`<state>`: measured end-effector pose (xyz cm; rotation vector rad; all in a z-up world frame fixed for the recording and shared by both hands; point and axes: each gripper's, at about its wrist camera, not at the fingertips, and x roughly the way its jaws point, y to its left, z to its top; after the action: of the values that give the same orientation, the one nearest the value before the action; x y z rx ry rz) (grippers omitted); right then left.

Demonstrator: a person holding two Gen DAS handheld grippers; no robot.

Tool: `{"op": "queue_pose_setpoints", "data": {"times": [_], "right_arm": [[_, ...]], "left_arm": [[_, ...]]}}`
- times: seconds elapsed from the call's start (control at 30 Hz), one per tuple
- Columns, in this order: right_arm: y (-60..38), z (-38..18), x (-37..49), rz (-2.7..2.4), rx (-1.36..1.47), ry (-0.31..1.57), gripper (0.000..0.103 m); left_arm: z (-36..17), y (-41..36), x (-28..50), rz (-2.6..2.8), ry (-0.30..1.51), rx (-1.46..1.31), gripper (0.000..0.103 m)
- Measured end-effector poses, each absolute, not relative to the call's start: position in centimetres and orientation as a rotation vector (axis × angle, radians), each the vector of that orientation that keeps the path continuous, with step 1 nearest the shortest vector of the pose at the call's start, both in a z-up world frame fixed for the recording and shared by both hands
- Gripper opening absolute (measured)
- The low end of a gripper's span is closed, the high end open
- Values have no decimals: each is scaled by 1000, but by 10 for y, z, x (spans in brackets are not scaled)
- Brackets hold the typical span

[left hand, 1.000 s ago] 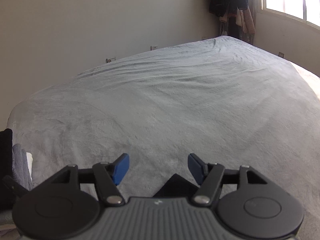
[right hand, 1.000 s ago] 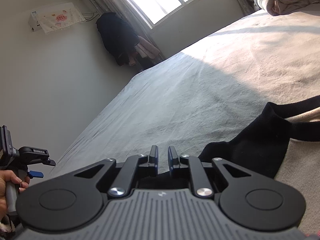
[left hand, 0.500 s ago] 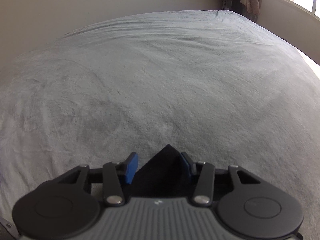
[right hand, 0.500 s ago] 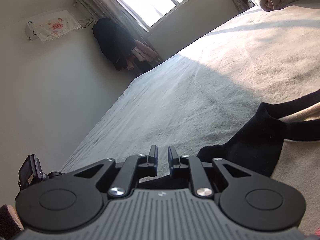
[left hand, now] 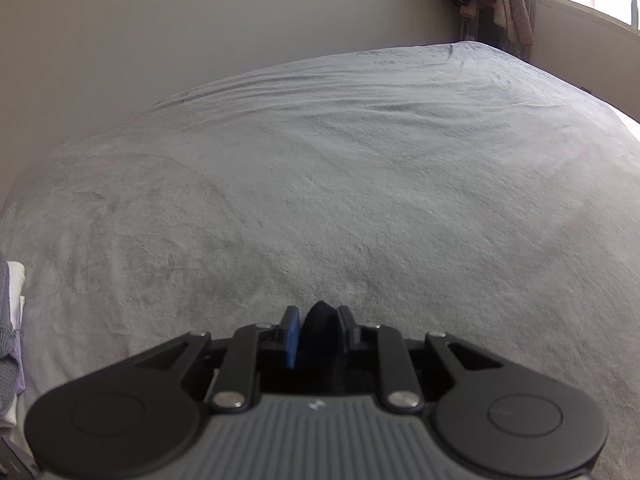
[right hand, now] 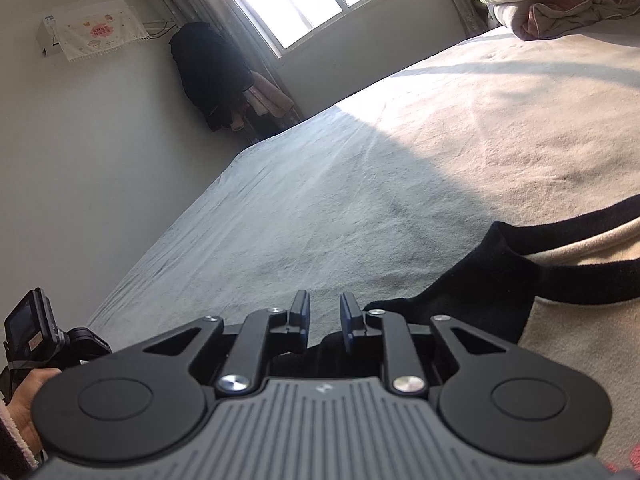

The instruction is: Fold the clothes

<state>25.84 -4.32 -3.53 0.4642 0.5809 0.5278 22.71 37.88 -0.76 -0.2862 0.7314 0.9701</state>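
Scene: a bed spread with a grey blanket [left hand: 360, 184], sunlit at its far side, seen from both wrist cameras as a black garment [right hand: 480, 280] is handled at the near edge.
Left gripper [left hand: 318, 336]: jaws narrow, a bunched fold of the black cloth standing between the blue pads; the jaws have just been opening, and whether the pads press the cloth cannot be told.
Right gripper [right hand: 324, 316]: jaws apart, having just been opening; bare blanket shows between the tips, and black fabric lies below and behind them.
Garment: spreads to the right of the right gripper, its straps running off across the sunlit cover.
Person: a hand [right hand: 24, 396] at the lower left of the right view holds the other tool.
Stack: folded pale clothes [left hand: 10, 320] lie to the left of the left gripper.
Advice: likely a re-grip; take both corners deep between the pads, level with each other, before lifting, so the fold line stays straight.
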Motion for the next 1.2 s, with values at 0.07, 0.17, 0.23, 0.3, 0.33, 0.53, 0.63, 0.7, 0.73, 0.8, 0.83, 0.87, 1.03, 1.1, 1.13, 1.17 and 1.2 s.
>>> {"op": "queue_pose_setpoints", "data": {"times": [0.07,0.17,0.23,0.3,0.33,0.53,0.63,0.7,0.73,0.8,0.83,0.87,1.03,1.1,1.13,1.17,1.2], "right_arm": [[-42,-34,257,530,437,569,48],[-37,-32,256,525,383,564,48],[-34,-32,255,519,352,565,48],[-30,-32,255,518,321,569,48],[-29,-33,254,519,305,571,48],[-12,-35,251,522,158,581,49],[-1,-37,251,523,69,578,49],[6,-40,253,541,30,586,49],[9,-40,253,550,8,589,49],[17,-42,250,559,-46,587,50],[22,-43,249,559,-79,587,50],[27,-45,248,559,-111,587,50],[48,-49,239,567,-260,554,39],[53,-50,235,576,-303,535,16],[55,-51,234,562,-321,525,12],[54,-50,234,548,-321,518,10],[53,-49,235,533,-308,511,9]], "left_arm": [[1,364,220,933,697,-259,70],[14,336,207,855,644,-211,70],[19,316,195,782,615,-214,71],[19,297,184,712,621,-215,71],[16,287,177,676,638,-212,71],[-9,246,138,563,735,-291,74],[-22,251,131,579,732,-418,72],[-23,254,128,608,684,-467,55],[-24,256,125,614,663,-495,51],[-27,259,122,612,642,-508,39],[-29,260,122,611,636,-504,29],[-31,260,121,610,632,-490,20],[-33,256,120,636,642,-418,0],[-32,251,121,651,650,-387,0],[-32,250,121,657,653,-375,0],[-32,250,121,661,656,-371,0],[-31,251,120,655,656,-376,0]]}}
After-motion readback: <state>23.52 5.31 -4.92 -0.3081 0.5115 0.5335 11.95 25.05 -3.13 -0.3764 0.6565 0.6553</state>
